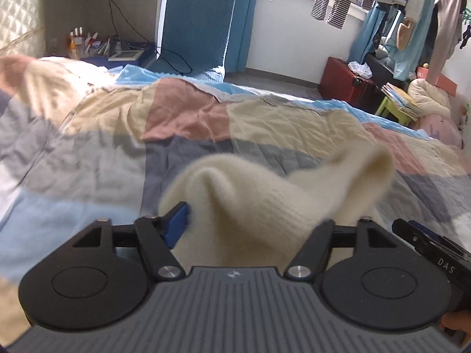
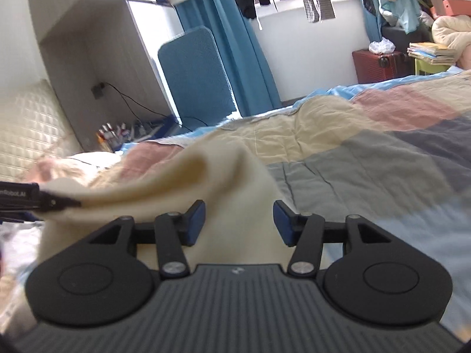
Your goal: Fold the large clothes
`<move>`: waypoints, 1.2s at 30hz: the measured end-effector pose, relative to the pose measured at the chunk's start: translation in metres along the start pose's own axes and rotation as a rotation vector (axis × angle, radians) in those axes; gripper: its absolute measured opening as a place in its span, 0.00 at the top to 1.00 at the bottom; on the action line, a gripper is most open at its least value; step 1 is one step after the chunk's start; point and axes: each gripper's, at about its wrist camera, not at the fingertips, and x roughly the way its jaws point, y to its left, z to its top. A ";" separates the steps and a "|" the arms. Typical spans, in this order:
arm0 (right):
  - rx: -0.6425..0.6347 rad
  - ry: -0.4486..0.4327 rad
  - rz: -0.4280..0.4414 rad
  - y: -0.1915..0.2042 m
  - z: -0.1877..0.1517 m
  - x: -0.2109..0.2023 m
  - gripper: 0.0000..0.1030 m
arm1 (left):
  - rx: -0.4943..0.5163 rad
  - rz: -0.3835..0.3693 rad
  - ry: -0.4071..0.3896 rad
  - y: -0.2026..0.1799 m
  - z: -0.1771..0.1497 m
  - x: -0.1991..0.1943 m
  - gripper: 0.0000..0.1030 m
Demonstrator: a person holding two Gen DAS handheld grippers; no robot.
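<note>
garment: cream fuzzy knit sweater (image 1: 253, 203), lifted over patchwork quilted bed (image 1: 88, 158)
handling: prob. soft, light, stretchy; grip at ribbed hem/edges
left gripper (image 1: 253, 229): fingers narrow, cloth bunched betw. them, rising to 12 o'clock
right gripper (image 2: 239, 223): fingers fairly wide, cloth between; clamp unclear

Both wrist views ride low and close over the bed (image 1: 88, 147), facing its far side. They share the blue chair (image 1: 197, 20) and red suitcase (image 2: 379, 64).
</note>
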 end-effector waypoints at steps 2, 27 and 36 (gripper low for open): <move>-0.024 -0.007 -0.002 0.001 -0.006 -0.036 0.48 | 0.009 0.006 0.000 -0.008 -0.018 -0.030 0.26; -0.051 -0.003 0.070 0.000 -0.075 -0.189 0.48 | -0.016 -0.028 -0.004 -0.058 -0.146 -0.076 0.34; 0.034 0.048 0.089 -0.021 -0.084 -0.154 0.47 | -0.139 0.132 -0.026 -0.046 -0.062 0.046 0.45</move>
